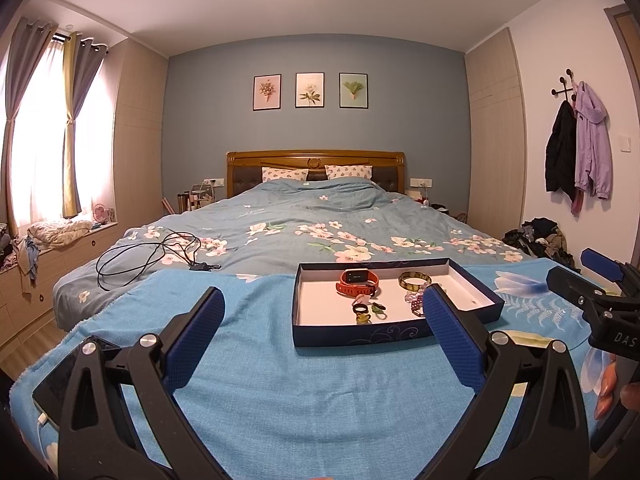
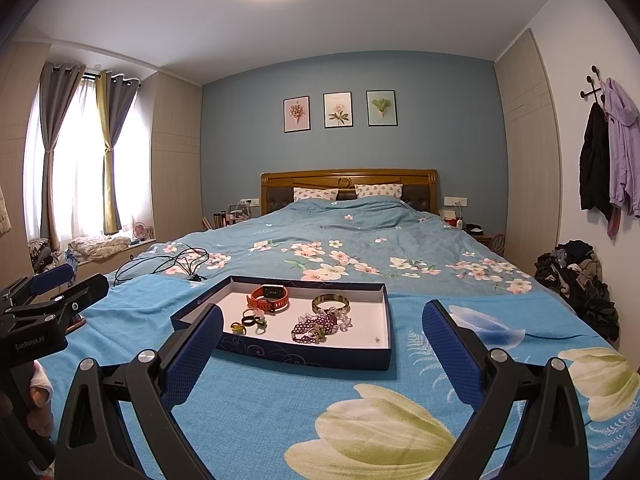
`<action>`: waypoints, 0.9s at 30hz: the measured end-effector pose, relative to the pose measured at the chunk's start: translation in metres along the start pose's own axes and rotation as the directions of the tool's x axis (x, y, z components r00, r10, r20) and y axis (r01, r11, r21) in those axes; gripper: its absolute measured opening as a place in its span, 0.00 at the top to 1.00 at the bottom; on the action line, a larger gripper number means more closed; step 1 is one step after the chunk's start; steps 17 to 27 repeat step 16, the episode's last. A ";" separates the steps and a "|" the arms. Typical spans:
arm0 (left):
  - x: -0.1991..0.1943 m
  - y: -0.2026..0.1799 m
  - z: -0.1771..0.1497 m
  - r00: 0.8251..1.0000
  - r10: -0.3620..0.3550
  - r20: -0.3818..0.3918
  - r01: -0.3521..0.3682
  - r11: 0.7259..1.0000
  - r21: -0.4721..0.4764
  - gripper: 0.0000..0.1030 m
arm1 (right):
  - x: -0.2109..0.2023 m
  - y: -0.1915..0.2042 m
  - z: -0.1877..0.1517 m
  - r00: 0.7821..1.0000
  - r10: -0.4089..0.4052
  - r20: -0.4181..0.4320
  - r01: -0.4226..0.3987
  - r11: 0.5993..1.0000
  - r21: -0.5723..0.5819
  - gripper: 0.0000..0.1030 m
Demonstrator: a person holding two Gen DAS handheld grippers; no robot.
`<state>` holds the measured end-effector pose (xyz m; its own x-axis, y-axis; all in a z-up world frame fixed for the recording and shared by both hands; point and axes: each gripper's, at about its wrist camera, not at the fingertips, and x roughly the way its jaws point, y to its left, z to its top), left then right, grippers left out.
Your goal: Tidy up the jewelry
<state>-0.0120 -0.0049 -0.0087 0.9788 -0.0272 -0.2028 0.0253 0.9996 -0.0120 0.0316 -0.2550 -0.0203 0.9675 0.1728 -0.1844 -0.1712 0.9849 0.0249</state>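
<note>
Left claw: the left gripper (image 1: 322, 306) is spread wide, its two blue padded fingers (image 1: 196, 340) well apart and holding nothing, hovering over the bright blue blanket (image 1: 280, 392) just short of the box.
Right claw: the right gripper (image 2: 322, 326) is also spread wide and empty, poised above the same blanket, with the box between and beyond its fingertips.
Box: a shallow navy box (image 2: 304, 354) with a white floor sits flat on the blanket at the foot of the bed (image 2: 340, 236).
Watch: an orange-strapped watch (image 2: 269, 297) lies inside the box toward its far side.
Bangle: a gold-toned bangle (image 2: 330, 302) lies in the box to the right of the watch.
Beaded bracelets: a heap of purple and clear beaded bracelets (image 2: 320, 325) rests just in front of the bangle, touching it.
Rings: several small rings (image 2: 249, 322) sit grouped in the left part of the box, in front of the watch.
Cable: a black cable (image 1: 148, 254) lies looped on the floral quilt, well to the left of the box.
Phone: a dark phone (image 1: 60, 376) lies on the blanket's left edge, partly hidden behind the left gripper.
</note>
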 end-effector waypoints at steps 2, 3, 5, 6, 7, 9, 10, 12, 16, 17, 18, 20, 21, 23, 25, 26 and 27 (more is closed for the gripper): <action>0.000 0.001 0.000 1.000 0.004 -0.002 -0.004 1.000 0.003 0.05 | 0.000 0.001 0.000 1.000 0.002 -0.001 -0.002 1.000 -0.001 0.07; 0.001 0.001 0.000 1.000 0.004 -0.002 -0.004 1.000 0.005 0.05 | 0.000 0.000 0.000 1.000 0.003 -0.002 -0.003 1.000 0.000 0.07; 0.001 0.001 0.001 1.000 0.007 -0.003 -0.007 1.000 0.008 0.05 | 0.000 0.000 0.001 1.000 0.008 -0.006 -0.008 1.000 0.001 0.07; 0.001 0.002 0.000 1.000 0.006 -0.006 -0.006 1.000 0.012 0.05 | 0.000 -0.001 0.002 1.000 0.010 -0.006 -0.010 1.000 0.000 0.07; 0.002 0.001 0.001 1.000 0.007 -0.011 -0.007 1.000 0.015 0.05 | 0.000 -0.002 0.002 1.000 0.012 -0.011 -0.012 1.000 -0.004 0.07; 0.006 0.005 0.000 0.999 0.007 -0.038 -0.007 1.000 0.007 0.05 | 0.006 -0.008 0.004 0.998 0.020 -0.055 -0.021 1.000 -0.021 0.07; 0.009 0.007 0.000 0.999 0.007 -0.051 -0.007 1.000 0.001 0.05 | 0.010 -0.012 0.004 0.996 0.010 -0.087 -0.013 0.999 -0.034 0.07; 0.018 0.011 0.000 0.996 0.012 -0.088 -0.012 1.000 0.000 0.05 | 0.027 -0.030 0.002 0.981 -0.014 -0.195 0.004 0.999 -0.050 0.07; 0.043 0.032 -0.003 0.982 0.053 -0.184 -0.052 0.999 0.009 0.05 | 0.057 -0.068 -0.007 0.925 -0.075 -0.372 0.060 0.997 -0.051 0.07; 0.043 0.032 -0.003 0.982 0.053 -0.184 -0.052 0.999 0.009 0.05 | 0.057 -0.068 -0.007 0.925 -0.075 -0.372 0.060 0.997 -0.051 0.07; 0.043 0.032 -0.003 0.982 0.053 -0.184 -0.052 0.999 0.009 0.05 | 0.057 -0.068 -0.007 0.925 -0.075 -0.372 0.060 0.997 -0.051 0.07; 0.043 0.032 -0.003 0.982 0.053 -0.184 -0.052 0.999 0.009 0.05 | 0.057 -0.068 -0.007 0.925 -0.075 -0.372 0.060 0.997 -0.051 0.07; 0.043 0.032 -0.003 0.982 0.053 -0.184 -0.052 0.999 0.009 0.05 | 0.057 -0.068 -0.007 0.925 -0.075 -0.372 0.060 0.997 -0.051 0.07; 0.043 0.032 -0.003 0.982 0.053 -0.184 -0.052 0.999 0.009 0.05 | 0.057 -0.068 -0.007 0.925 -0.075 -0.372 0.060 0.997 -0.051 0.07; 0.043 0.032 -0.003 0.982 0.053 -0.184 -0.052 0.999 0.009 0.05 | 0.057 -0.068 -0.007 0.925 -0.075 -0.372 0.060 0.997 -0.051 0.07; 0.043 0.032 -0.003 0.982 0.053 -0.184 -0.052 0.999 0.009 0.05 | 0.057 -0.068 -0.007 0.925 -0.075 -0.372 0.060 0.997 -0.051 0.07; 0.043 0.032 -0.003 0.982 0.053 -0.184 -0.052 0.999 0.009 0.05 | 0.057 -0.068 -0.007 0.925 -0.075 -0.372 0.060 0.997 -0.051 0.07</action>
